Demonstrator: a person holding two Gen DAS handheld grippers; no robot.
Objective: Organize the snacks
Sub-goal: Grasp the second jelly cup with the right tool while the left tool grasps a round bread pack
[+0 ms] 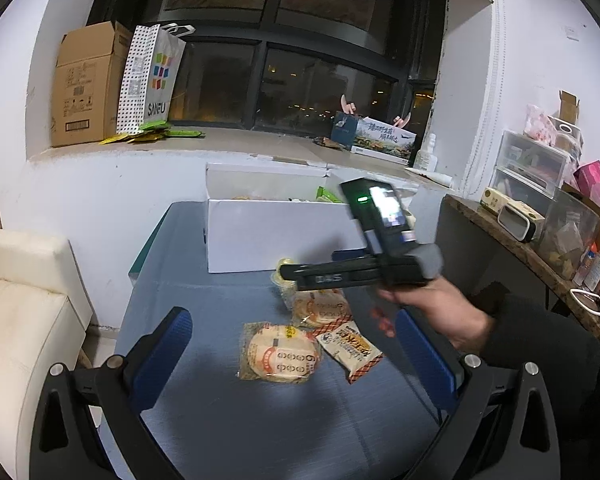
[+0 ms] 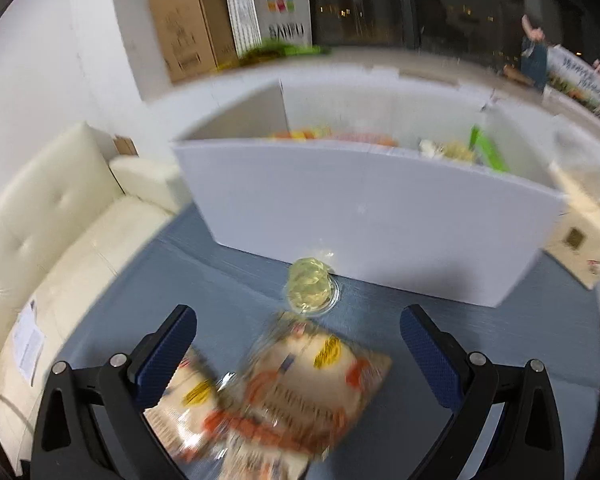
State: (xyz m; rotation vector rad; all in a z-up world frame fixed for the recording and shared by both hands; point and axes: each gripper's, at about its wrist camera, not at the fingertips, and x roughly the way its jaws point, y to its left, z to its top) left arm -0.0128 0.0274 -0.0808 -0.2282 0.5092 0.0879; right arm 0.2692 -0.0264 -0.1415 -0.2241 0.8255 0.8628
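Blue bench (image 1: 204, 420) beside cream sofa (image 1: 16, 320), under a dark window; white box (image 2: 360, 216) lengthwise across; both left tongs (image 1: 296, 360) and right tongs (image 2: 300, 356) spread over flat-lying snack packets (image 2: 300, 392).

Blue table (image 1: 220, 420), white box (image 1: 276, 236), snack packets (image 1: 280, 354), jelly cup (image 2: 310, 286)

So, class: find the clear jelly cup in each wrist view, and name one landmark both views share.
Left wrist: the jelly cup sits centre frame, partly hidden behind the right claw.
Right wrist: jelly cup at centre, just before the box.
Shared landmark: the white box.
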